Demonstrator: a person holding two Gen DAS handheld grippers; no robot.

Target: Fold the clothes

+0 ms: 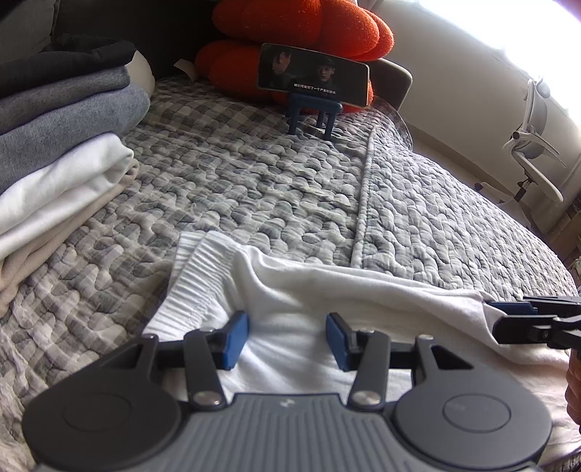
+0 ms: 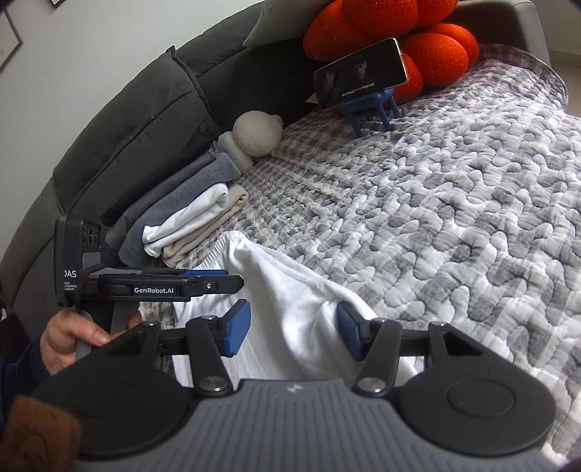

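A white garment (image 1: 308, 287) with a ribbed elastic band (image 1: 203, 276) lies rumpled on the grey checked quilt (image 1: 254, 174). My left gripper (image 1: 287, 339) is open just above it near the ribbed end, and the cloth lies loose under its blue pads. The right gripper (image 1: 506, 316) shows side-on at the garment's right edge. In the right wrist view the right gripper (image 2: 294, 334) is open, with a raised ridge of the white garment (image 2: 290, 290) between its fingers. The left gripper (image 2: 225, 277) appears side-on to the left, held by a hand (image 2: 72, 337).
A stack of folded clothes (image 1: 72, 109) in grey, white and beige sits at the left by the dark headboard (image 2: 145, 119). A phone on a blue stand (image 1: 314, 74) leans against an orange cushion (image 1: 301, 21). A white plush (image 2: 258, 134) lies nearby, and an office chair (image 1: 537, 145) stands beyond the bed.
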